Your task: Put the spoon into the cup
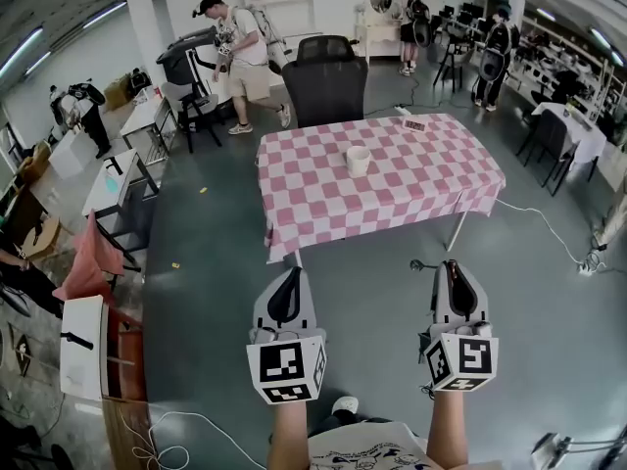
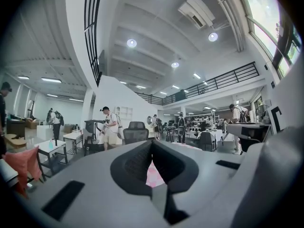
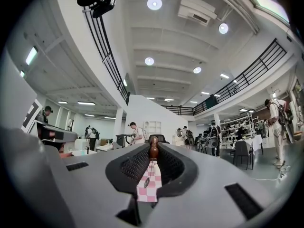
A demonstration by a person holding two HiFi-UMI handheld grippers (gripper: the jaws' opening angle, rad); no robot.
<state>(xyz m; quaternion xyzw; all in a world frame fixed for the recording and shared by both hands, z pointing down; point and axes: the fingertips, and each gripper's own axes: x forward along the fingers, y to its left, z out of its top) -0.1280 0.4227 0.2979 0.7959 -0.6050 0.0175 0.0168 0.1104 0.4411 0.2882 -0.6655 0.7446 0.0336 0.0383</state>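
A white cup (image 1: 359, 159) stands near the middle of a table (image 1: 304, 199) covered with a pink and white checked cloth, some way ahead of both grippers. My right gripper (image 1: 450, 263) is shut on a small spoon (image 1: 418, 264), whose bowl sticks out to the left of the jaw tips. In the right gripper view the spoon (image 3: 153, 149) shows its brown handle pinched at the jaw tips (image 3: 153, 145), with the bowl hanging lower. My left gripper (image 1: 292, 271) is level beside it, jaws together and nothing held; its tips (image 2: 152, 143) meet in the left gripper view.
A black office chair (image 1: 328, 81) stands behind the table, and a small red device (image 1: 414, 124) lies at the table's far edge. Several people stand in the background. Side tables (image 1: 122, 189) line the left. A white cable (image 1: 544, 225) runs across the grey floor on the right.
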